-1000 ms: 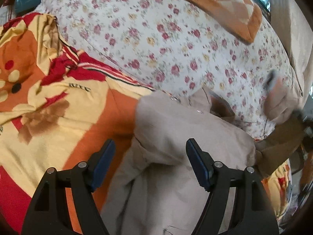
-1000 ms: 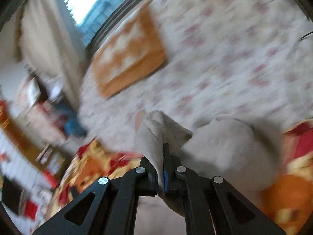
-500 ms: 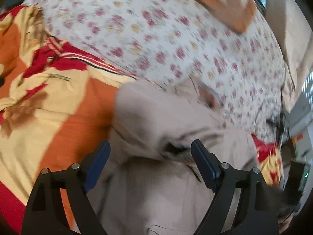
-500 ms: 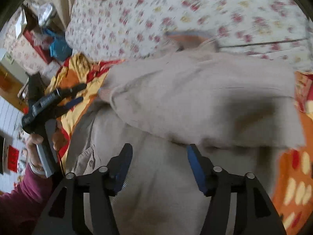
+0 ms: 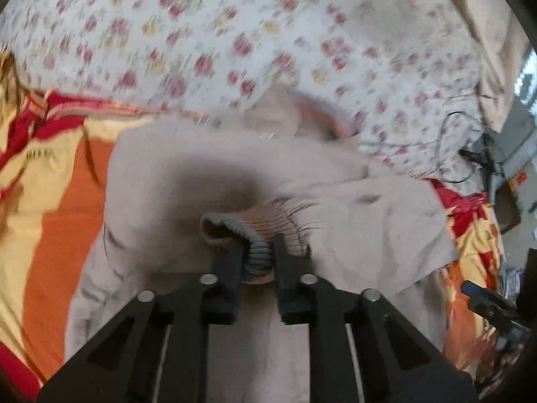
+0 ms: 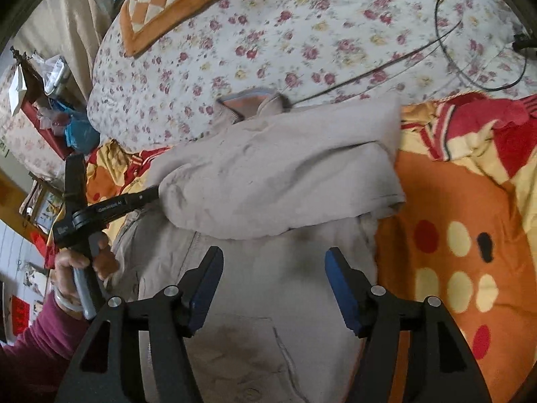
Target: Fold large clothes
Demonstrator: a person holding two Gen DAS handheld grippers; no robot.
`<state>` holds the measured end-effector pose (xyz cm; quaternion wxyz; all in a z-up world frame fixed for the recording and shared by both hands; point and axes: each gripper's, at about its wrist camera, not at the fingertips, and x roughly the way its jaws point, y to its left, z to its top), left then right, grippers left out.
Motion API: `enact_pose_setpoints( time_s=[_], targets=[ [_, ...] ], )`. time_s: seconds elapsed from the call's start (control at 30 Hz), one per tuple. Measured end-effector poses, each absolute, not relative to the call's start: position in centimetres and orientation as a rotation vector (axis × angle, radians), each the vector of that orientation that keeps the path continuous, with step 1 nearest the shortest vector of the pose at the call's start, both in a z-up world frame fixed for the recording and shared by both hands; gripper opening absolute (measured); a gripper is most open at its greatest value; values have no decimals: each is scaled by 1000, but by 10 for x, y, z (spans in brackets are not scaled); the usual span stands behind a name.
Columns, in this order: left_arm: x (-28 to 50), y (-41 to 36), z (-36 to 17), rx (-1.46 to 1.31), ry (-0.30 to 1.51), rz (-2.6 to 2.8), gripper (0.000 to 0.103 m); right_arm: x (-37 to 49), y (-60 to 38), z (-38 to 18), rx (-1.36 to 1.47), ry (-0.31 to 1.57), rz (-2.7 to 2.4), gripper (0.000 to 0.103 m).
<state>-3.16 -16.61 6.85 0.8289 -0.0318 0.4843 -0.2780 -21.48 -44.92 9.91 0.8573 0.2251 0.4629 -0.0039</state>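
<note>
A large beige jacket [image 5: 188, 174] lies on the bed, one sleeve [image 6: 285, 174] folded across its body. In the left wrist view my left gripper [image 5: 258, 248] has its jaws closing on the sleeve's grey ribbed cuff [image 5: 235, 226], with both pads pressing it. The right wrist view shows that same gripper [image 6: 147, 198] reaching under the sleeve end, held by a hand [image 6: 72, 262]. My right gripper [image 6: 273, 268] hovers above the jacket's lower body, its jaws opening with nothing between them. The jacket's collar [image 6: 248, 100] points toward the floral quilt.
An orange, red and yellow cartoon blanket [image 6: 453, 235] lies under the jacket. Behind it is a floral quilt [image 6: 268, 33] with an orange checked pillow [image 6: 167, 3] and a black cable [image 6: 453, 50]. Clutter [image 6: 50, 100] stands beside the bed at the left.
My right gripper let go of the sleeve, opened and dropped lower over the jacket. The sleeve now lies across the body. My left gripper moved in and closed on the cuff.
</note>
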Motion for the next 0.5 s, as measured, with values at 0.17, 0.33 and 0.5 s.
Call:
enact_pose_setpoints(
  time_s=[0.17, 0.33, 0.5],
  targets=[
    [-18, -141, 129, -154, 894, -592, 9, -219, -471, 104, 505, 938, -82, 66],
    [9, -119, 129, -158, 887, -485, 9, -206, -477, 95, 430, 970, -206, 68],
    [16, -113, 87, -137, 975, -436, 9, -181, -455, 75, 229, 1035, -217, 64]
  ],
)
